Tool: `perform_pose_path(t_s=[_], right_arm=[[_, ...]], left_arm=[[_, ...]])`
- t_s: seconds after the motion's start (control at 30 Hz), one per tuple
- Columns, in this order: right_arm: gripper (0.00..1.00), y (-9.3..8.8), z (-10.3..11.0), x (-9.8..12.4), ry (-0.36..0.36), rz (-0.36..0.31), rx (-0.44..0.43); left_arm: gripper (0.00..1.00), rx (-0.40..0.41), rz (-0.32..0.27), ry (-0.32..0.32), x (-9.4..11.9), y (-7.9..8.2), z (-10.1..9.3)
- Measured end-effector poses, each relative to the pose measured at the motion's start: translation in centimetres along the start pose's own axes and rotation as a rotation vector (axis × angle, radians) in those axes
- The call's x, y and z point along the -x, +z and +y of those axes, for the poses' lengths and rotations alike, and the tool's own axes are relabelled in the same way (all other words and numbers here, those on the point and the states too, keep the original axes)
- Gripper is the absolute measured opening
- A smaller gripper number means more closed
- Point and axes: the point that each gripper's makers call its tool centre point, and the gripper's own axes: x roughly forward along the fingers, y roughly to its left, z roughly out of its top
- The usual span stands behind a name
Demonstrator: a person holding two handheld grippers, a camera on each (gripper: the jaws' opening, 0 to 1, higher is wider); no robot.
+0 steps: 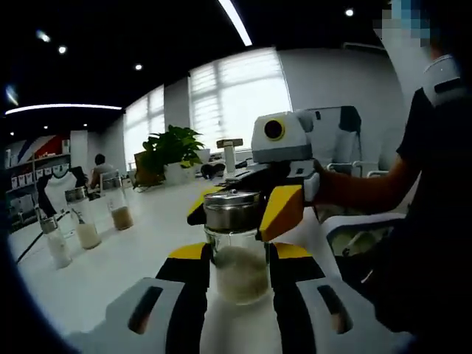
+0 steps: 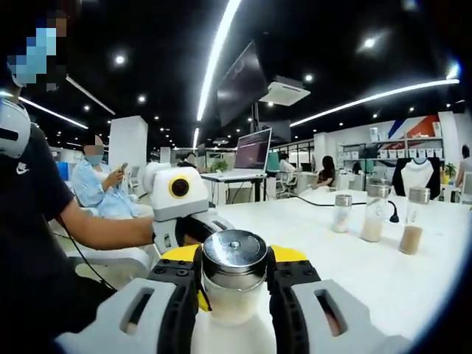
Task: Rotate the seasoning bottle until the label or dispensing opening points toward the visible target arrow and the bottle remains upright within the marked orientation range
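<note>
**Both hand-held grippers clamped on one seasoning bottle**

A clear glass seasoning bottle with a shiny metal cap [image 1: 236, 251] stands upright on a white worktop [image 1: 125, 258], partly filled with pale powder. No label or arrow can be made out.

In the left gripper view, the left hand-held gripper [image 1: 237, 269] has its black and yellow jaws pressed against both sides of the glass body, low on the bottle. From the far side, the right hand-held gripper [image 1: 240, 210], white with yellow-faced jaws, closes around the metal cap and neck. A person's forearm [image 1: 361, 188] runs back from it to the right.

In the right gripper view, the same bottle [image 2: 234, 284] is seen from the opposite side, its round cap between the jaws of the right hand-held gripper [image 2: 234, 276], which touch it on both sides. The left hand-held gripper [image 2: 181, 214] shows just behind the bottle, held by the person's hand.

Well apart on the worktop stand three more glass shaker bottles [image 1: 88, 221] in a loose row, holding white and brown powders. Beyond them are a leafy green potted plant [image 1: 173, 147] and bright windows [image 1: 236, 96]. In the right gripper view, a seated person in light blue [image 2: 99, 188] is in the background.
</note>
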Motion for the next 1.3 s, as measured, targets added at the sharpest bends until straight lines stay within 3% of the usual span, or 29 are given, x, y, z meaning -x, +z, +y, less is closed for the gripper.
perform_pose_path(t_s=[0.1,0.3,0.37,0.57,0.67,0.77,0.93,1.07,1.2,1.3], right_arm=[[0.32,0.1,-0.1,0.0,-0.019,-0.007,-0.018],[0.32,1.0,-1.0,-0.1,-0.111,-0.054,-0.012],[0.31,1.1,-1.1,-0.2,-0.129,-0.055,-0.005],[0.31,1.7,-2.2,-0.2,-0.221,-0.07,0.004],[0.31,1.9,-3.0,-0.1,-0.307,-0.059,0.036],[0.31,2.1,-3.5,-0.2,-0.387,-0.052,0.045],[0.32,2.5,-3.3,-0.8,-0.413,-0.063,0.049],[0.32,2.6,-4.0,-0.9,-0.486,-0.059,0.045],[0.32,2.9,-4.3,-0.8,-0.537,-0.103,0.007],[0.32,2.8,-4.0,-1.1,-0.544,-0.121,-0.012]], left_arm=[[0.34,-0.016,-0.019,0.002,0.0,0.1,0.2],[0.37,-0.01,-0.069,0.099,-0.3,0.7,0.9],[0.38,-0.042,-0.048,0.155,-0.6,0.4,0.9],[0.43,0.035,-0.021,0.329,-0.4,0.1,2.7],[0.45,0.074,-0.03,0.415,-0.3,0.1,3.4],[0.46,0.035,-0.042,0.516,0.0,0.3,4.1],[0.45,0.02,-0.051,0.56,-0.2,0.6,4.3],[0.46,0.03,-0.058,0.619,0.1,0.6,4.9],[0.46,0.027,-0.091,0.68,0.4,0.9,5.2],[0.45,-0.006,-0.08,0.713,0.4,1.0,5.2]])
